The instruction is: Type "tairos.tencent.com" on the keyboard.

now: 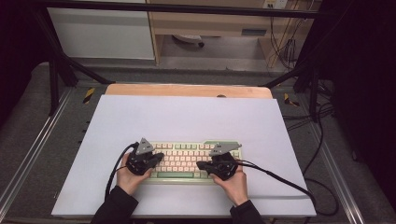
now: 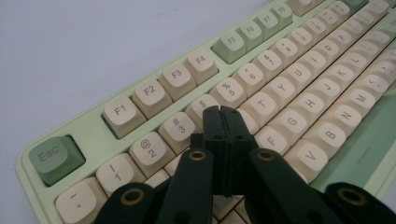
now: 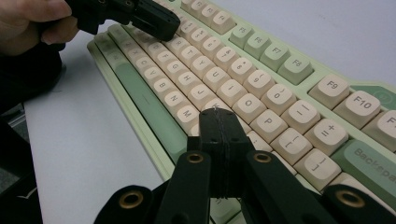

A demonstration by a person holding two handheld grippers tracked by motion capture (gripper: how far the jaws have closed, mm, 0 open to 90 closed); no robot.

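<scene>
Resting flat on the white table sheet (image 1: 187, 116), the keyboard (image 1: 187, 163) lies near the person's edge, its long side running across the table. Both claws are clenched with nothing between the jaws. The left gripper (image 1: 159, 157) hangs over the keyboard's left end, its closed tips above the letter rows just below the 4 key (image 2: 201, 106) in the left gripper view. The right gripper (image 1: 201, 165) hangs over the keyboard's right half, its closed tips above the keys just left of P (image 3: 268, 122) in the right gripper view.

The keyboard looks like a stiff, fairly heavy slab that should stay put under light taps, so it probably needs no holding. Its 2-tone keycaps are smooth and slightly dished; a clenched tip should land on the centre of 1 cap, since an off-centre touch could slip onto a neighbour. The caps likely pull off if pried, so presses should go straight down.
</scene>
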